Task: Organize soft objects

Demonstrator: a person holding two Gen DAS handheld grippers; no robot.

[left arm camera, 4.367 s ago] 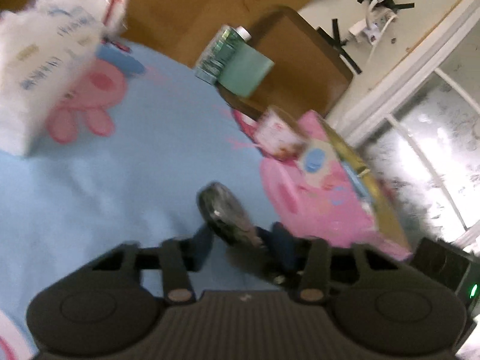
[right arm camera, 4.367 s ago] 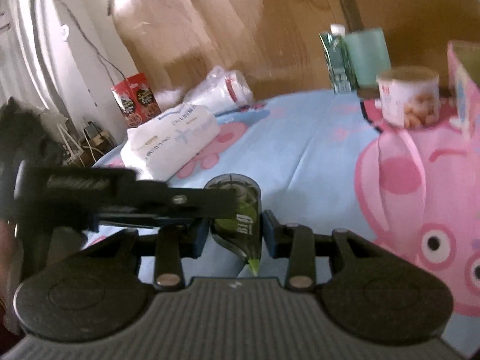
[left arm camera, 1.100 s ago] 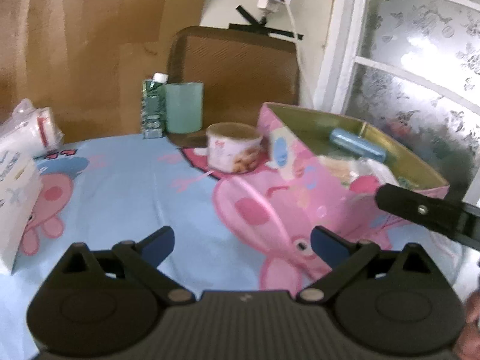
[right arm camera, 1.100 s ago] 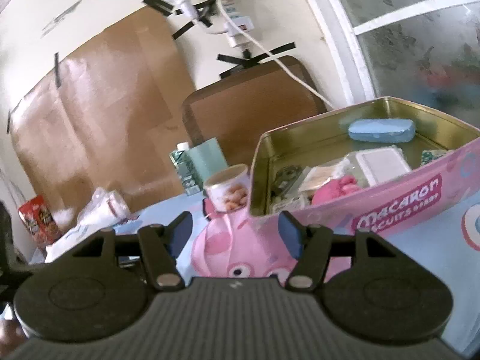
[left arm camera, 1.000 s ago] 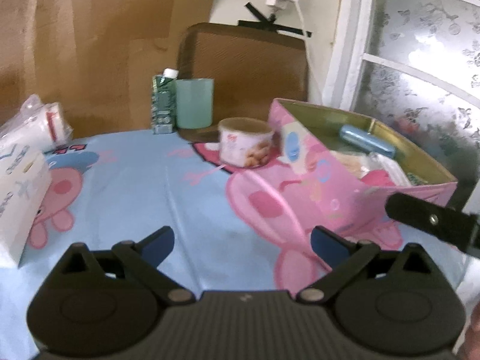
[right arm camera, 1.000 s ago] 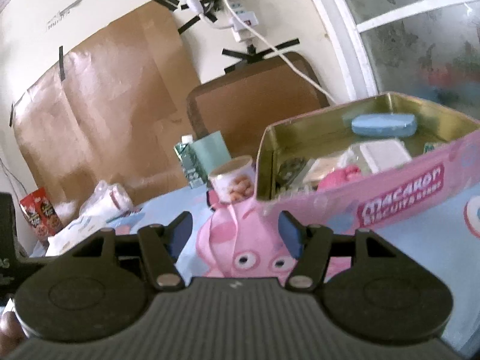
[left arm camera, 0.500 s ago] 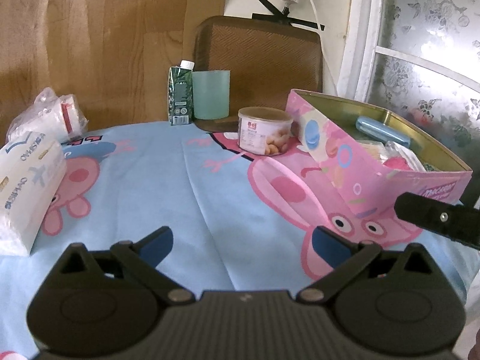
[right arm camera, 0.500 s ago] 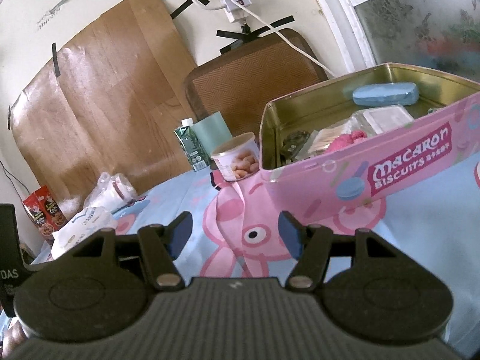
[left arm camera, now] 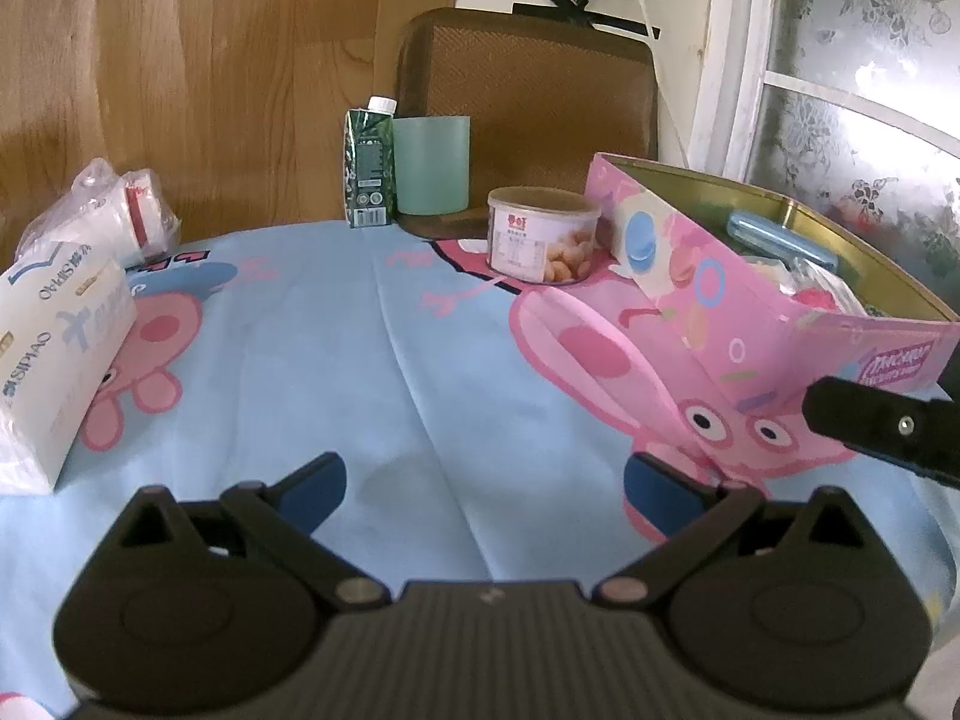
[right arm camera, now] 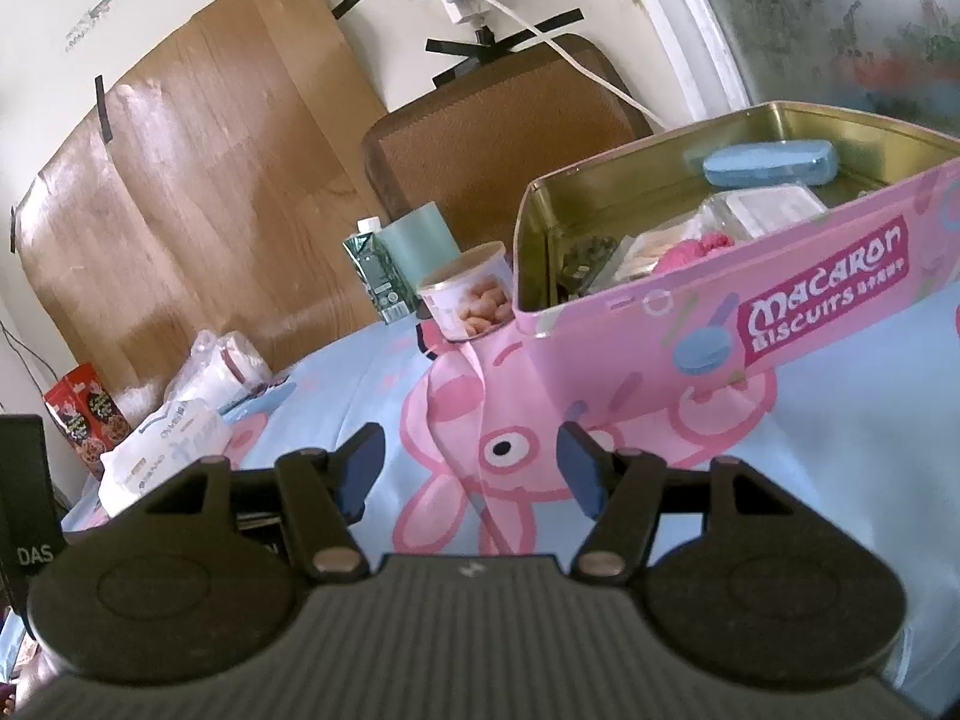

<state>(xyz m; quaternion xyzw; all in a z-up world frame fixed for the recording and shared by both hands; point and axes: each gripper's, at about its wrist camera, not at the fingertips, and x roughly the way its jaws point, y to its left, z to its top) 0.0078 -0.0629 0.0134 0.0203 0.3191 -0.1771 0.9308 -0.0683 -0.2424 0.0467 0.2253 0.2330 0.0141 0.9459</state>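
Both grippers' jaws apart, empty

The pink biscuit tin, near the right edge of the cartoon-pig tablecloth, carries "MACARON BISCUITS" in white letters on a dark pink panel on its long side; smaller characters after it are too small to read. The white tissue pack at the cloth's left edge bears "SIPIAO" twice in blue, seen sideways. A black device at the left edge of the right wrist view shows "DAS". Print on the snack tub and green carton is illegible.
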